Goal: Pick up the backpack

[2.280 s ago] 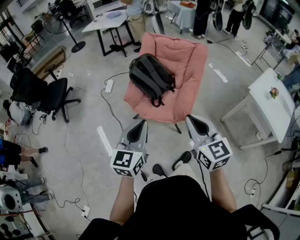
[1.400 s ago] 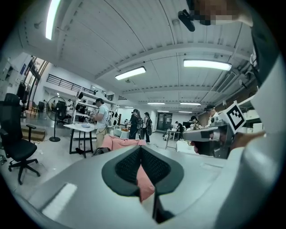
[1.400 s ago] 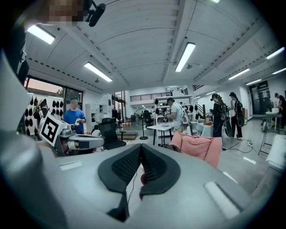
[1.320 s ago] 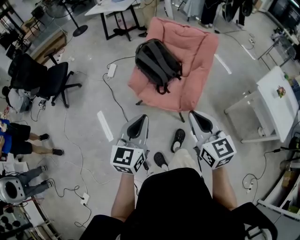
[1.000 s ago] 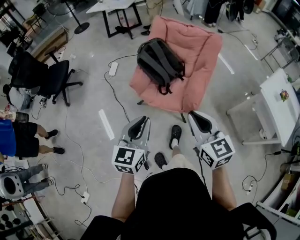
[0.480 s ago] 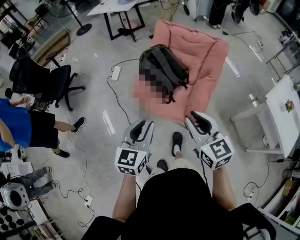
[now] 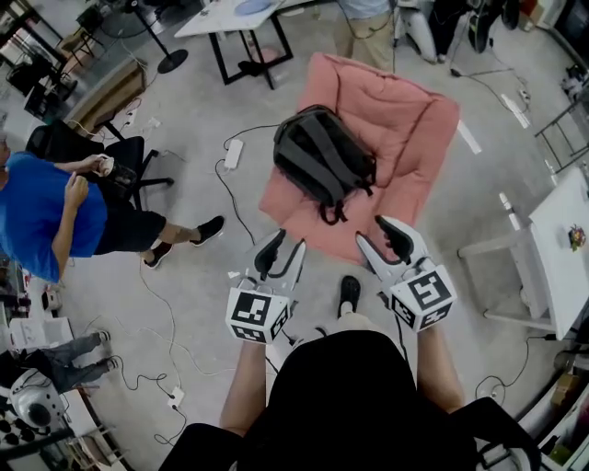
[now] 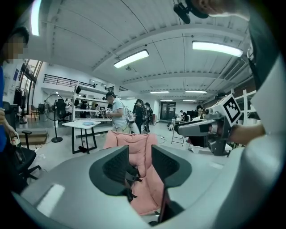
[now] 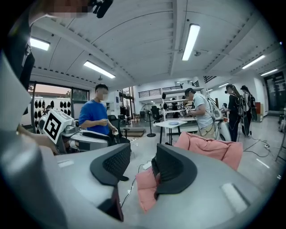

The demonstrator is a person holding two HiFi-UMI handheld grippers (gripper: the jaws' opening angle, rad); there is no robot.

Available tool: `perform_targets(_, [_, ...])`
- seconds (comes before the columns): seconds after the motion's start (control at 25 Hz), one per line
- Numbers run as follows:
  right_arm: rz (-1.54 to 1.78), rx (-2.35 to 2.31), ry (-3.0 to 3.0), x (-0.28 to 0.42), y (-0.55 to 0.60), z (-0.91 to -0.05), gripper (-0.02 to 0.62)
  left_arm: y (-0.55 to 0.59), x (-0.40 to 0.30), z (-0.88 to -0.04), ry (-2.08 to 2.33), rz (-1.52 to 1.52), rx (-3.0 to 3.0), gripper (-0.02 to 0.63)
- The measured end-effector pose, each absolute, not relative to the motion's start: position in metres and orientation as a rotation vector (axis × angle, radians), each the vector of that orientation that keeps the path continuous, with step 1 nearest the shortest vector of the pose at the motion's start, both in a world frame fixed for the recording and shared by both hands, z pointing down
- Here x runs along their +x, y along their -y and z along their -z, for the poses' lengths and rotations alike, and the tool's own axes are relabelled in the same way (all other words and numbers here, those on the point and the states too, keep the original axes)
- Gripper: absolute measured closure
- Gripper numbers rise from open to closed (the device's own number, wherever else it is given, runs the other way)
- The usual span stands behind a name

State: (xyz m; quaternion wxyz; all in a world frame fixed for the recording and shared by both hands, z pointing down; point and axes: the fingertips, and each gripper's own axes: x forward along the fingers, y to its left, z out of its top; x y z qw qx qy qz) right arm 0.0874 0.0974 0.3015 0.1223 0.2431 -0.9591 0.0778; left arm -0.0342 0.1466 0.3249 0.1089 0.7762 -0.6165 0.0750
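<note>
A dark grey backpack (image 7: 324, 164) lies on a pink cushioned chair (image 7: 396, 110) in the head view. Both grippers are held side by side just short of the chair's front edge, pointing at it. The left gripper (image 7: 281, 242) is opening, with nothing between its fingers. In its own view the left gripper (image 8: 140, 154) frames the pink chair (image 8: 139, 147) and a bit of the backpack's dark straps (image 8: 132, 173) beyond. The right gripper (image 7: 378, 227) is opening too and is empty. The right gripper view shows its jaws (image 9: 142, 161) apart, with the chair (image 9: 210, 147) behind them.
A person in a blue shirt (image 7: 46, 212) stands at the left beside a black office chair (image 7: 92, 152). Cables and a power strip (image 7: 232, 153) lie on the floor left of the pink chair. A white table (image 7: 561, 239) stands at the right, a black-legged table (image 7: 239, 18) behind.
Both grippers have come closer to the chair and backpack, and their jaws have gone from shut to apart. The person in blue has walked further into view at the left.
</note>
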Motion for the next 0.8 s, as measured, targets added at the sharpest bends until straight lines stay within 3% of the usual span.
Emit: perform_targets(0.8, [-0.249, 0.622, 2.796, 0.101, 0.011, -0.32, 0.394, -0.047, -0.015, -0.342, 1.854, -0.273, 2.218, 0.41])
